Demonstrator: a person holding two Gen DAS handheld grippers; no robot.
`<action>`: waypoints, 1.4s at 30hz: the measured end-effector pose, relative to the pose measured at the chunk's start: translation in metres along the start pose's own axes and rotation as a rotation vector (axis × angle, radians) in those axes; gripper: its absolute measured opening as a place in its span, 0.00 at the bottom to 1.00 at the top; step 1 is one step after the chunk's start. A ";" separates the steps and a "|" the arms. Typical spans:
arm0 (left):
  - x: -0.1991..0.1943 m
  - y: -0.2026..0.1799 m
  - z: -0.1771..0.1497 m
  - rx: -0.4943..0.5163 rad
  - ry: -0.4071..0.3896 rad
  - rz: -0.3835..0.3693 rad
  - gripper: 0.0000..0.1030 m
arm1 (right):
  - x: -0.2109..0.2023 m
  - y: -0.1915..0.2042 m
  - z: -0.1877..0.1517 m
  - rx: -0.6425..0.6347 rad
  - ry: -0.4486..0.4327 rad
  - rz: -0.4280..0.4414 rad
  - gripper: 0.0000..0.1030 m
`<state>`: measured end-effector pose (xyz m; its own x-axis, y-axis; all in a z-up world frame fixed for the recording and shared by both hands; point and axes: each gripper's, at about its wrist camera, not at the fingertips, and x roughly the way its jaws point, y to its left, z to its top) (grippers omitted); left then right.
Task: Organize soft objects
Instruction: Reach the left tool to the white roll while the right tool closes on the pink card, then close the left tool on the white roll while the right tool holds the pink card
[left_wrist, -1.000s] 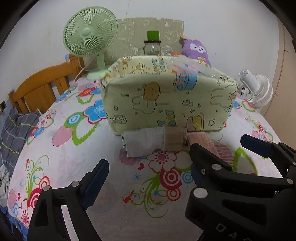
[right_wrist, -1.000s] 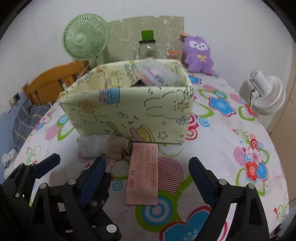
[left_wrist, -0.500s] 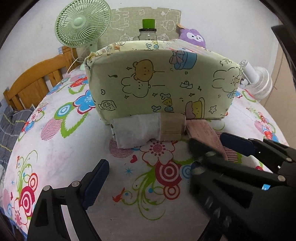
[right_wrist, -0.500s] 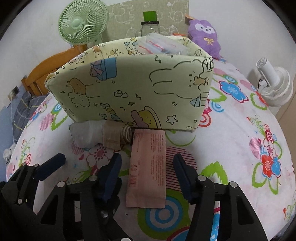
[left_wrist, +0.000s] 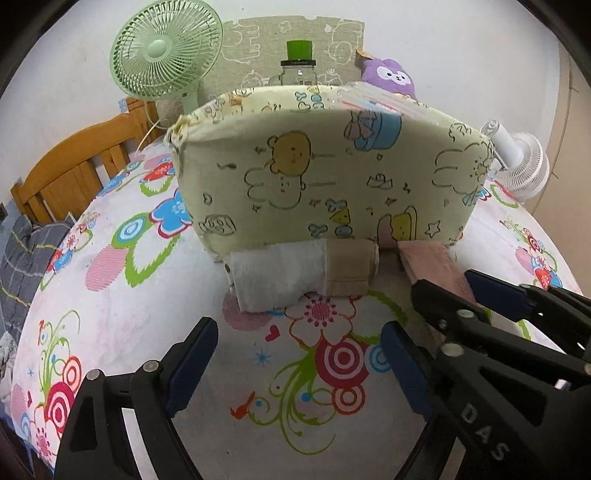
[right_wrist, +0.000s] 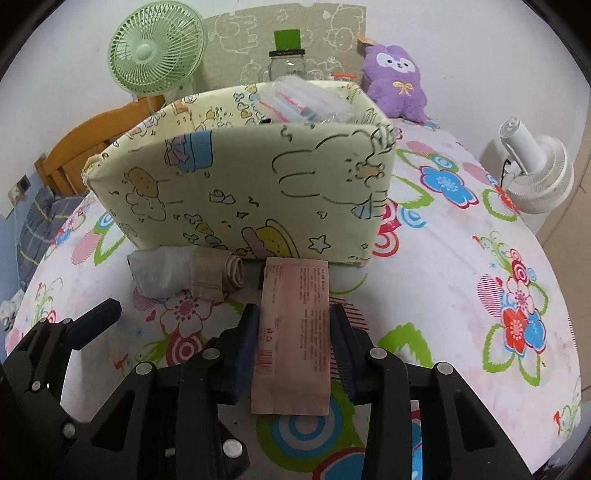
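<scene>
Left of centre in the right wrist view, the rolled cloth (right_wrist: 184, 273) lies against the fabric bin (right_wrist: 240, 192), not yet put away. The left gripper (left_wrist: 295, 369) hangs wide open and empty, low in its frame. At centre, the right gripper (right_wrist: 293, 347) is closing on the pink packet (right_wrist: 291, 332), pads at its edges. The bin already holds plastic-wrapped items (right_wrist: 303, 101); two to go, I'd say.

"DAS" — on right gripper (left_wrist: 439, 291).

Far beyond the gripper, a pale green mesh desk fan (right_wrist: 157, 46) stands beside a green-capped glass jar (right_wrist: 287, 59); a white plastic fan (right_wrist: 537, 173) stands far right.
</scene>
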<state>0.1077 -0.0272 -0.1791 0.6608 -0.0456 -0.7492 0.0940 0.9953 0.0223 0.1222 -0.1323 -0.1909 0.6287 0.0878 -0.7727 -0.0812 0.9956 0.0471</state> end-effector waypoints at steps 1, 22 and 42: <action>-0.001 -0.001 0.002 0.006 -0.005 0.000 0.88 | -0.001 -0.001 0.001 0.004 -0.003 -0.004 0.40; 0.012 -0.006 0.031 0.056 -0.001 0.026 0.88 | -0.007 -0.020 0.014 0.137 -0.021 -0.088 0.40; 0.028 -0.012 0.032 0.101 0.010 0.034 0.71 | 0.007 -0.026 0.013 0.178 0.012 -0.089 0.40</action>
<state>0.1494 -0.0435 -0.1793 0.6577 -0.0103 -0.7532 0.1460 0.9827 0.1141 0.1385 -0.1567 -0.1893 0.6176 0.0002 -0.7865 0.1127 0.9897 0.0887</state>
